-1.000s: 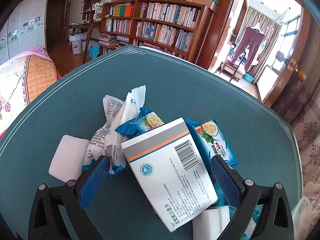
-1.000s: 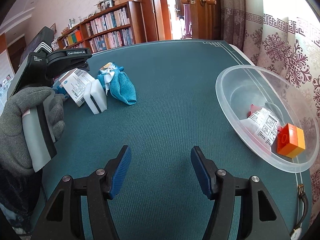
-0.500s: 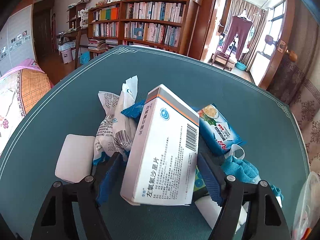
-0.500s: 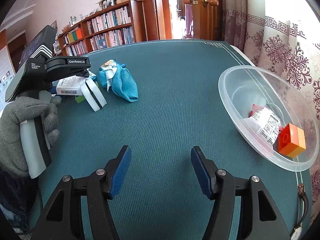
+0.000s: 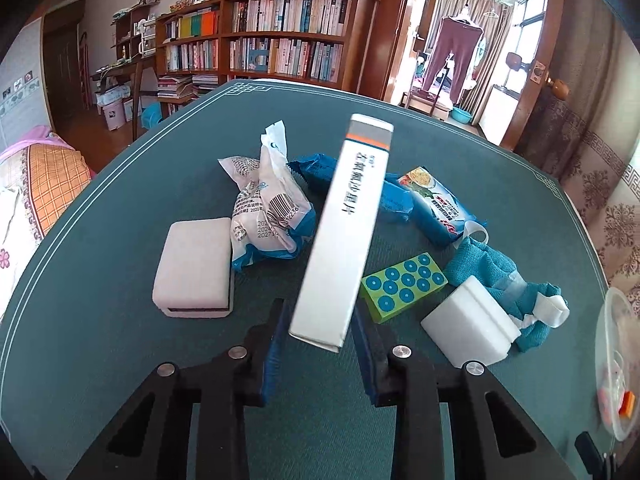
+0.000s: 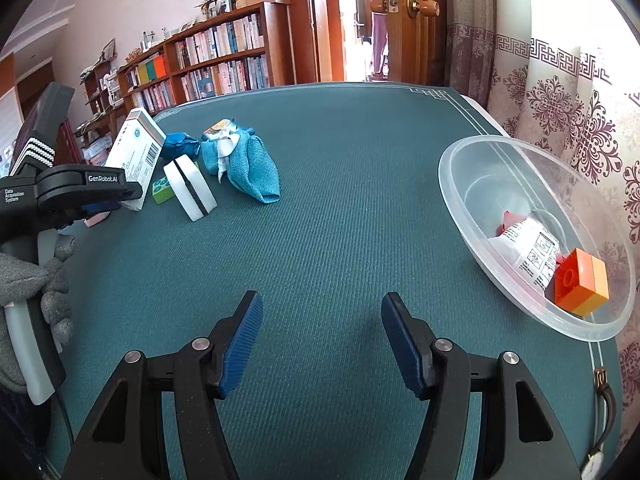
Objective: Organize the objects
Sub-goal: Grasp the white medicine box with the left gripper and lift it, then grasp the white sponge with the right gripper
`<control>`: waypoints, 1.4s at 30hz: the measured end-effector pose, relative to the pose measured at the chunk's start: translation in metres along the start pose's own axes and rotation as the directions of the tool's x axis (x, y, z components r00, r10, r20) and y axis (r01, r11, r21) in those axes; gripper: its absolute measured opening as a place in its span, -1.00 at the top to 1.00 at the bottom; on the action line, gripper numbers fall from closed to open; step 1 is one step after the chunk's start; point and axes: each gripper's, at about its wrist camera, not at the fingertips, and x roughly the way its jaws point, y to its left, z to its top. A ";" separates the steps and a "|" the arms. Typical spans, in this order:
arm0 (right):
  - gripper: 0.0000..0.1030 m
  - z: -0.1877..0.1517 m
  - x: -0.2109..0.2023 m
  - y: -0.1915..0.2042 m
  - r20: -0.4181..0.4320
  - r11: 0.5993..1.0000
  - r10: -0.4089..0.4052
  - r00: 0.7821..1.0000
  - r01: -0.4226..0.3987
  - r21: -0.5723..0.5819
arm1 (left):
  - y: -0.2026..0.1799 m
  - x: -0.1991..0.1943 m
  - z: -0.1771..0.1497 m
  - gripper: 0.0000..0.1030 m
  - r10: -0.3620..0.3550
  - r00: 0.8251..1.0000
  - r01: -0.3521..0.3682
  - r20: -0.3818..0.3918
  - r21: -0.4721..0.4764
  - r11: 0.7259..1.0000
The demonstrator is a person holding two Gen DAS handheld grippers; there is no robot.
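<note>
Lifted off the pile, white box (image 5: 344,236) sits clamped in left gripper (image 5: 320,322).

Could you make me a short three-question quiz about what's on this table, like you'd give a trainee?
1. True or false: the left gripper holds the white medicine box off the table.
2. What lies in the clear bowl beside the white packet? A) orange block B) blue cloth C) sponge
3. Fill in: the right gripper's jaws are ____.

Key: 1 true; 2 A, the orange block; 3 open, nothing between them.
</note>
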 end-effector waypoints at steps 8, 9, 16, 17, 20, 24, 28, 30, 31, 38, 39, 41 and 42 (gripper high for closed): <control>-0.23 0.001 0.000 -0.001 0.001 1.000 0.000 1.000 0.000 0.003 | 0.002 -0.005 0.003 0.12 -0.030 0.999 0.029 0.036 0.023 0.999; -0.23 0.001 0.000 -0.001 0.001 1.000 0.000 1.000 0.000 0.002 | 0.002 -0.004 0.005 0.09 -0.028 0.999 0.027 0.039 0.025 0.999; -0.23 0.001 0.000 0.000 -0.002 1.000 0.003 1.000 -0.003 0.001 | -0.001 0.003 0.019 0.10 -0.025 0.998 0.022 0.059 0.039 0.999; -0.23 0.001 0.000 0.000 -0.003 1.000 0.003 1.000 -0.003 0.001 | -0.001 0.005 0.021 0.15 -0.029 0.998 0.027 0.058 0.039 0.999; -0.23 0.000 0.000 0.001 -0.004 1.000 0.004 1.000 -0.004 0.001 | -0.001 0.006 0.022 0.59 -0.044 0.998 0.042 0.045 0.048 0.998; -0.23 0.000 0.000 0.002 -0.005 1.000 0.012 1.000 -0.012 0.000 | 0.004 -0.004 0.018 0.62 -0.059 0.996 0.055 0.072 0.057 0.997; -0.23 0.003 0.002 0.004 -0.019 0.999 0.047 0.999 -0.047 0.012 | 0.011 -0.021 0.015 0.62 -0.081 0.991 0.074 0.103 0.071 0.995; -0.23 0.007 0.000 0.006 -0.021 0.998 0.066 0.998 -0.065 0.018 | 0.017 -0.029 0.012 0.62 -0.094 0.990 0.086 0.108 0.076 0.993; -0.23 0.011 0.000 0.007 -0.019 0.997 0.074 0.997 -0.074 0.020 | 0.020 -0.032 0.011 0.62 -0.097 0.989 0.089 0.110 0.077 0.993; -0.23 0.041 0.004 0.033 -0.015 0.987 0.163 0.987 -0.163 -0.007 | 0.047 -0.053 0.003 0.62 -0.109 0.986 0.102 0.124 0.059 0.993; -0.23 0.045 0.007 0.039 -0.013 0.985 0.168 0.986 -0.169 -0.022 | 0.050 -0.055 0.002 0.62 -0.113 0.986 0.106 0.124 0.059 0.993; -0.23 0.051 0.014 0.052 -0.014 0.982 0.183 0.983 -0.183 -0.047 | 0.054 -0.058 0.002 0.62 -0.117 0.985 0.110 0.125 0.062 0.992; -0.23 0.054 0.018 0.058 -0.017 0.979 0.195 0.981 -0.196 -0.055 | 0.056 -0.060 0.001 0.62 -0.120 0.985 0.113 0.127 0.063 0.992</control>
